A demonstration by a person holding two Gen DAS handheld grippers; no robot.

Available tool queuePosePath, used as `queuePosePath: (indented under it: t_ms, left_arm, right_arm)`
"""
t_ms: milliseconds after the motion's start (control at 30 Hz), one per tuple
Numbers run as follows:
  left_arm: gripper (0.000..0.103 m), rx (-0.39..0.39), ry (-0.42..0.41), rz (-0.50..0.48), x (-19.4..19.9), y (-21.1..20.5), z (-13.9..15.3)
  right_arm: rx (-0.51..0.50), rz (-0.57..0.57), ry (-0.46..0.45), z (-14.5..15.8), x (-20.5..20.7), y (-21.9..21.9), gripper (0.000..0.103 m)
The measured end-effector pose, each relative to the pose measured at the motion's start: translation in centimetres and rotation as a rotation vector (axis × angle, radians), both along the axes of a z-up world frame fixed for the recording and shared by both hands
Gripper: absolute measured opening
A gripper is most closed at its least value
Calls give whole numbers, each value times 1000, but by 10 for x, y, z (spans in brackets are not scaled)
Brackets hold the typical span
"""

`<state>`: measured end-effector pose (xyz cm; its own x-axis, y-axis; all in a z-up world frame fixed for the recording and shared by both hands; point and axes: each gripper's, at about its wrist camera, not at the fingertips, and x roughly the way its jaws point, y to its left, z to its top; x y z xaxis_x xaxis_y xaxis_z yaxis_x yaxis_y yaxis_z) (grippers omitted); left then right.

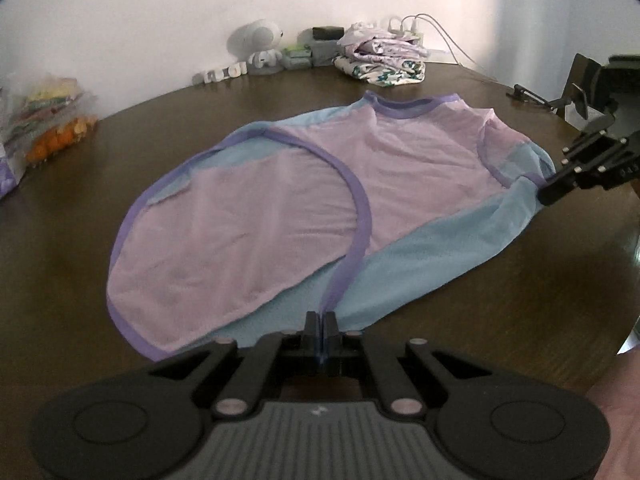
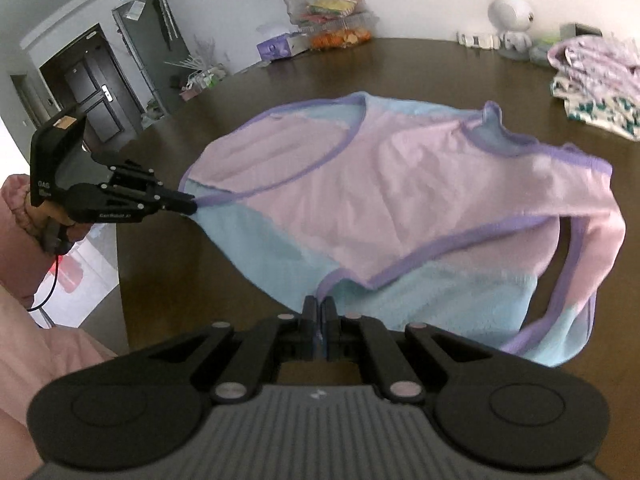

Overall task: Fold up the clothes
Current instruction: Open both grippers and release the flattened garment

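Observation:
A pink and light-blue garment with purple trim [image 1: 280, 208] lies spread on the dark wooden table [image 1: 80, 240]; it also shows in the right wrist view [image 2: 400, 200]. My left gripper [image 1: 322, 320] is shut on the garment's near purple-trimmed edge, and appears in the right wrist view [image 2: 192, 204] pinching that corner. My right gripper [image 2: 319, 304] is shut on the garment's blue edge at the other side, and shows in the left wrist view [image 1: 544, 194]. The cloth is stretched between the two grippers and partly lifted off the table.
A pile of folded patterned clothes [image 1: 380, 56] sits at the back of the table, next to a white round figure [image 1: 260, 44] and small boxes. Bags of snacks [image 1: 48, 120] lie at the left. A phone stand [image 1: 580, 92] is at the right edge.

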<state>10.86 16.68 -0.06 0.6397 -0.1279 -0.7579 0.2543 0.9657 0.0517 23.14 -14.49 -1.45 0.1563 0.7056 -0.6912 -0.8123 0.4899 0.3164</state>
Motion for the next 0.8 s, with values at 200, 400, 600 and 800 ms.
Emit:
queuePosePath:
  t_ms: [200,400,600,800]
  left_arm:
    - [0,7,6,27,-4,5,2]
    - [23,-19,-3,70,-2,15,9]
    - [62,-111,-109,76,9,17,45]
    - [60,-64,-130,-30,70,-31,49]
  right_arm:
    - [24,11,20,-10,-15,1,2]
    - [59,-34,45,-5,-18,-10,43]
    - [158,-293,-34,23,-7,-81,58]
    - [2,-542,-24,2,24,-104,53]
